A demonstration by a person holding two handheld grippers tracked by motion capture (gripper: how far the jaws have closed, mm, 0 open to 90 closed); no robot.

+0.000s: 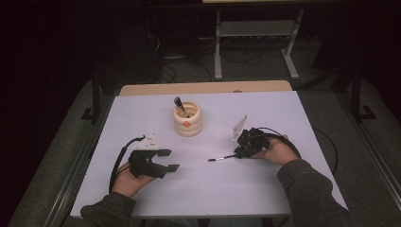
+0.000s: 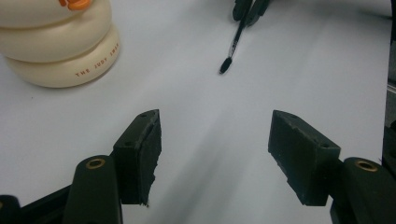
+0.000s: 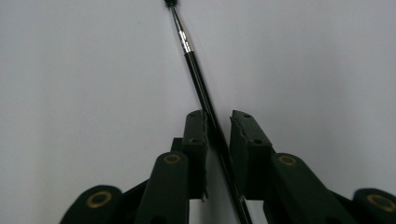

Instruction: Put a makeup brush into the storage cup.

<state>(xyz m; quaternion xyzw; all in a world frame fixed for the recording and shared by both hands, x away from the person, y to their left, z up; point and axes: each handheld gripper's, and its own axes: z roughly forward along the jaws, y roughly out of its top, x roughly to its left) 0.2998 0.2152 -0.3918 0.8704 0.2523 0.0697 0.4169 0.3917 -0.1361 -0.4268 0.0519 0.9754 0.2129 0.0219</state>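
Picking-up step in hand: right tool [image 3: 217, 126] clenched round thin black brush [image 3: 198, 77] lying on bench [image 1: 265, 184] right of cream holder [image 1: 187, 120], left tool [image 2: 215, 154] released, empty; next, lifting toward holder.

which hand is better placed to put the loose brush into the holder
Right. The right gripper has its jaws around the thin brush on the table. The left gripper is open with nothing between its jaws, though nearer the cream holder.
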